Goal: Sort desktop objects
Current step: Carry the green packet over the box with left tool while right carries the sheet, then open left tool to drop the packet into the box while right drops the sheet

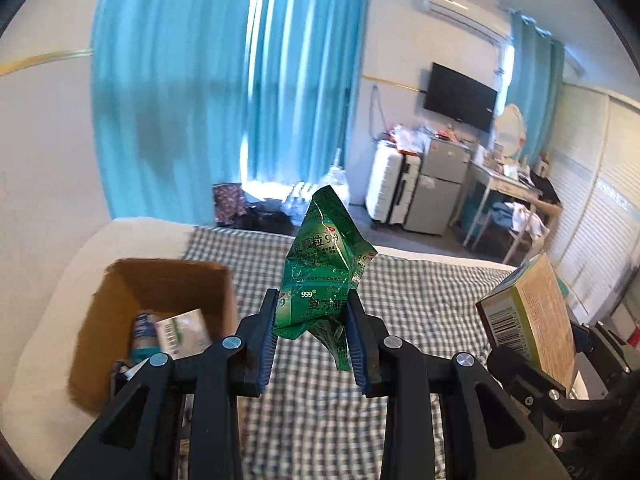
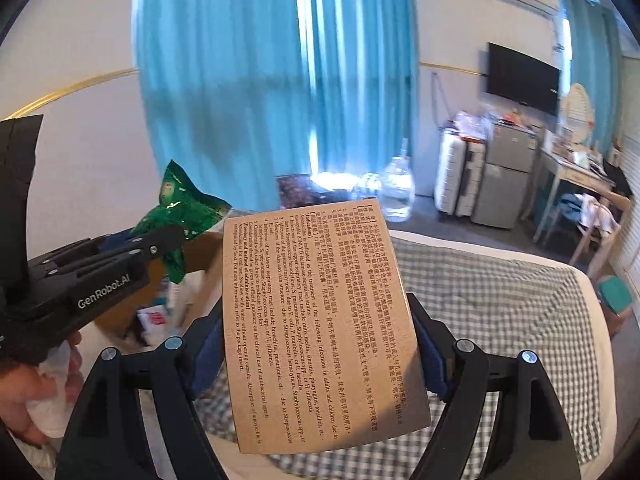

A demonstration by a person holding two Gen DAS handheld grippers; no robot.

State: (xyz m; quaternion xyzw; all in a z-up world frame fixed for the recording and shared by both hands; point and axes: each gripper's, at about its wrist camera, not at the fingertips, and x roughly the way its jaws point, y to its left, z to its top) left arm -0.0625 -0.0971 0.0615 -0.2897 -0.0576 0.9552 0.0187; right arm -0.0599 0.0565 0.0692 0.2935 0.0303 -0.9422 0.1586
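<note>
My left gripper [image 1: 312, 316] is shut on a crumpled green medicine sachet [image 1: 324, 264] and holds it in the air above the checked bed cover. The sachet also shows in the right wrist view [image 2: 180, 216], in the left gripper [image 2: 160, 240]. My right gripper [image 2: 320, 344] is shut on a tan medicine box [image 2: 320, 320] with printed text, held upright. The box shows at the right of the left wrist view [image 1: 528, 320]. An open cardboard box [image 1: 160, 280] stands on the bed at the left, below and left of the sachet, with a bottle and a small white carton [image 1: 184, 332] inside.
The bed has a blue-white checked cover [image 1: 420, 300] and a white edge [image 2: 520, 252]. Beyond it are blue curtains [image 1: 224, 80], a suitcase [image 1: 392, 188], a small fridge [image 1: 440, 188], a desk [image 1: 508, 188] and a large water bottle [image 2: 396, 192] on the floor.
</note>
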